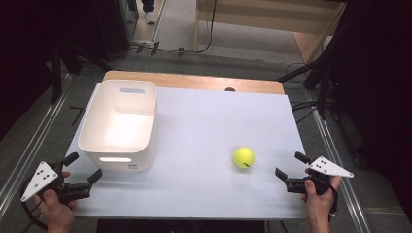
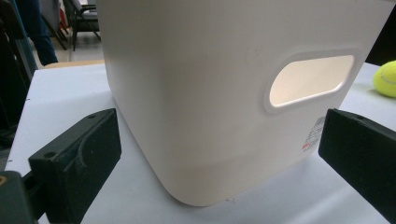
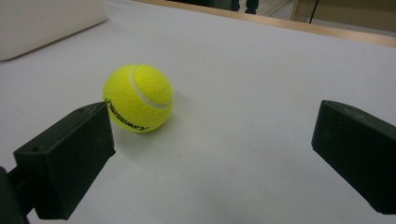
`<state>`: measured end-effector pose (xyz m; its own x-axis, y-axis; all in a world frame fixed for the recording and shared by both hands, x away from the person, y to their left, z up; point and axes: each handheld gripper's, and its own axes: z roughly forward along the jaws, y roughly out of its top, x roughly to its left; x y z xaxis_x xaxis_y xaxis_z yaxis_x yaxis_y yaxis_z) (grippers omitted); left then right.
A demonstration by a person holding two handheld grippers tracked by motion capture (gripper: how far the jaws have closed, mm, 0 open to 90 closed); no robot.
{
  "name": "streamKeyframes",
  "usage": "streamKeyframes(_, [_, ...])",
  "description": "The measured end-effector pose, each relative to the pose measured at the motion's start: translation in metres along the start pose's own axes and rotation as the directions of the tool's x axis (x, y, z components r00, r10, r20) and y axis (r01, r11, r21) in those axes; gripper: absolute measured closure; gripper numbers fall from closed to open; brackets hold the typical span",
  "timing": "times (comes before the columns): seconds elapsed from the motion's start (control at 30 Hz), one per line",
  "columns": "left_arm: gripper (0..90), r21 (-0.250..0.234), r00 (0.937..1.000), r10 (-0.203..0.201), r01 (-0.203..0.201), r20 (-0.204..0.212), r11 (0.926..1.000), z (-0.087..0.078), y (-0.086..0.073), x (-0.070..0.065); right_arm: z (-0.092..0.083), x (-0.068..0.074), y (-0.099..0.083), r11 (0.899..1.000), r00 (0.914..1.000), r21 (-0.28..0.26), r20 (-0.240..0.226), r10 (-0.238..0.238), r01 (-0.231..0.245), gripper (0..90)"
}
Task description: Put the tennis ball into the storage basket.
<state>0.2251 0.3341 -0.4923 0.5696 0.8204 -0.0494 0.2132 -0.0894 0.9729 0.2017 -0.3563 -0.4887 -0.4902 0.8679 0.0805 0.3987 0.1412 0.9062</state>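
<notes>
While the two tongs wait at the near edge of the tabletop (image 1: 204, 121), the high view shows a yellow tennis ball (image 1: 244, 157) lying a little ahead of the right tongs (image 1: 289, 170) and off to their left side. These tongs are wide open and hold nothing. The left tongs (image 1: 82, 167) are wide open and empty too, and a white bin (image 1: 119, 127) stands just in front of them. The ball and the bin are well apart.

In the left gripper view, the left tongs (image 2: 219, 149) are spread wide, with the bin (image 2: 210, 93) standing very close ahead, between the two black jaws but not touched. It has an oval handle hole in its wall. A bit of the ball (image 2: 385, 79) peeks in far to the right.

In the right gripper view, the right tongs (image 3: 210, 158) stand wide open. The ball (image 3: 138, 98) sits just past the left jaw, near it, and not yet between the two jaws.

The ball looks light, fuzzy and a bit squishy, so it should not slip. But it is round and may roll away if bumped. I think the best place to hold it is across its fat middle, one jaw on each side.
</notes>
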Motion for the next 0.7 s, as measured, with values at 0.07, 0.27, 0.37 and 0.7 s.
streamKeyframes(0.07, [0.0,0.0,1.0,0.0,0.0,0.0,1.0,0.0,0.0,0.0,0.001,0.001,0.002,1.0,1.0,0.006,-0.004,-0.001,0.001,0.0])
streamKeyframes(0.27, [0.0,0.0,1.0,0.0,0.0,0.0,1.0,0.0,0.0,0.0,0.005,0.002,0.006,1.0,0.9998,0.024,-0.021,-0.006,0.006,0.0])
streamKeyframes(0.37, [0.0,0.0,1.0,0.0,0.0,0.0,1.0,0.0,0.0,0.0,0.007,0.003,0.008,1.0,0.9996,0.026,-0.027,-0.004,0.005,0.0])
streamKeyframes(0.7, [0.0,-0.002,1.0,-0.003,0.003,0.002,1.0,0.0,0.0,0.0,0.012,0.004,0.015,0.999,0.999,0.039,-0.041,-0.017,0.018,0.0])
